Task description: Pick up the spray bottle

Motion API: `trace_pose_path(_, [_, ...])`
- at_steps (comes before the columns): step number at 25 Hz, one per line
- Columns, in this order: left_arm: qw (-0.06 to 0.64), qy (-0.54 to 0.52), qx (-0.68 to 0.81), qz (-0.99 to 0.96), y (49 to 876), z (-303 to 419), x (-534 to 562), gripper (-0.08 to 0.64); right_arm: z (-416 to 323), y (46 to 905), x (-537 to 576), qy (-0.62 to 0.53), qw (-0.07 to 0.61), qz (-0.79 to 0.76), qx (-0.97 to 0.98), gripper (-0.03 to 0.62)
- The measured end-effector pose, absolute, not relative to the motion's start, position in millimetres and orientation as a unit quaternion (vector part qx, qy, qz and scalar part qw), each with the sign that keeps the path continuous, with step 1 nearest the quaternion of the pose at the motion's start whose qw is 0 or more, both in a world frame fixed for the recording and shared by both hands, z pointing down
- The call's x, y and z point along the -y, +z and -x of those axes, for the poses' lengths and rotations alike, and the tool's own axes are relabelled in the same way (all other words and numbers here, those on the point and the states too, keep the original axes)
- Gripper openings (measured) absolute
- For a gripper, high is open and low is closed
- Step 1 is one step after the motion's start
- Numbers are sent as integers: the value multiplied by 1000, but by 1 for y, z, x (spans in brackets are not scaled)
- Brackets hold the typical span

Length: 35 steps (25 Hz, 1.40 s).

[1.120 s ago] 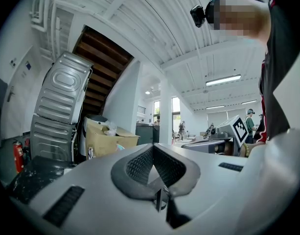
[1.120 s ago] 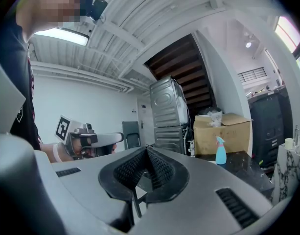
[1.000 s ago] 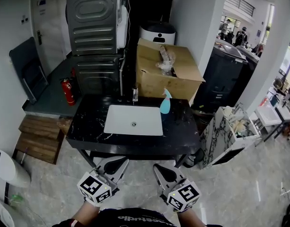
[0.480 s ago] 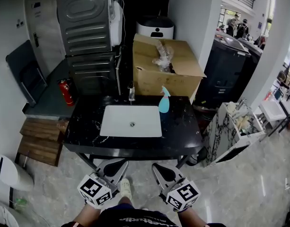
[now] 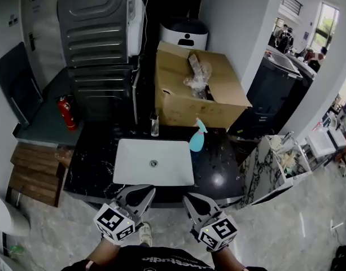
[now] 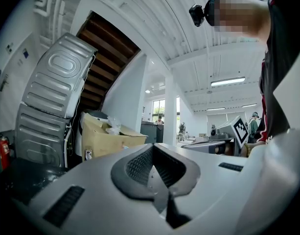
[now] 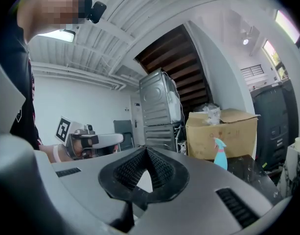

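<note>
Fire extinguisher point(image 5: 65, 113): red, on the floor at far left, beside the stacked grey metal appliances point(image 5: 93, 44).
Wooden steps point(image 5: 31, 167): on the floor, left of the table.
Left tool point(image 5: 143, 191): low in the head view, at the near edge of the table, pointing level toward it. Its own view shows the 2 jaws pressed together with nothing between them. The marker cube sits at its rear.
Table point(image 5: 88, 171): black marble top, with a white rectangular sink point(image 5: 153, 162) let into its middle.
Small bottle point(image 5: 154, 125): stands on the table just behind the sink's rear edge. Its type cannot be told.
Cardboard box point(image 5: 184, 103): open, directly behind the table, with a crumpled clear plastic bag point(image 5: 196, 75) on top.
Spray bottle point(image 5: 197, 137): light blue, standing on the table beside the sink's rear right corner, just in front of the cardboard box. It is well apart from both tools and touched by neither. The right gripper view shows it ahead and to the right.
Right tool point(image 5: 191, 199): beside the left tool, also at the near edge and pointing level. Its 2 jaws are pressed together and empty.
Marble-patterned cabinet point(image 5: 263, 168): on the floor to the right of the table.
</note>
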<state>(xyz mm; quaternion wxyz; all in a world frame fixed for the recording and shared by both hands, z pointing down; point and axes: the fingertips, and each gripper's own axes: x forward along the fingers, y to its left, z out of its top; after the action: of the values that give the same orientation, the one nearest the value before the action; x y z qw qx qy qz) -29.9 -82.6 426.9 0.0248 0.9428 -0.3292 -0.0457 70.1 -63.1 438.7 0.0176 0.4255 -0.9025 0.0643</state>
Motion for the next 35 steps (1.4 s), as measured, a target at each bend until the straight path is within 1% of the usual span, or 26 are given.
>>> trace_pose_path(7, [10, -55, 312, -948, 406, 66, 171, 15, -21, 420, 150, 57, 14, -418, 907, 37])
trace_pose_path(13, [8, -57, 299, -952, 406, 83, 225, 15, -5, 419, 198, 59, 8, -431, 900, 37])
trace_pose_path(19, [23, -60, 289, -955, 410, 70, 251, 15, -14, 419, 225, 77, 0, -440, 895, 37])
trace_pose_path(22, [28, -61, 288, -955, 412, 63, 263, 15, -23, 413, 242, 56, 3, -443, 895, 38])
trace_pose_path(28, [35, -56, 309, -949, 417, 46, 278, 15, -68, 415, 268, 40, 16, -459, 887, 43])
trace_pose_path(29, [36, -56, 311, -948, 418, 43, 280, 15, -76, 415, 274, 39, 15, -463, 885, 58])
trace_pose_path(30, [37, -55, 312, -948, 419, 41, 283, 15, -85, 416, 281, 38, 17, -468, 883, 105])
trace_pose_path(31, [37, -53, 313, -947, 420, 38, 286, 15, -94, 418, 287, 37, 19, -473, 880, 127])
trace_pose_path(32, [37, -51, 315, -947, 421, 36, 288, 15, -102, 419, 293, 35, 22, -478, 877, 132])
trace_pose_path(35, [38, -48, 321, -945, 424, 31, 294, 15, -127, 424, 312, 28, 22, -490, 871, 175])
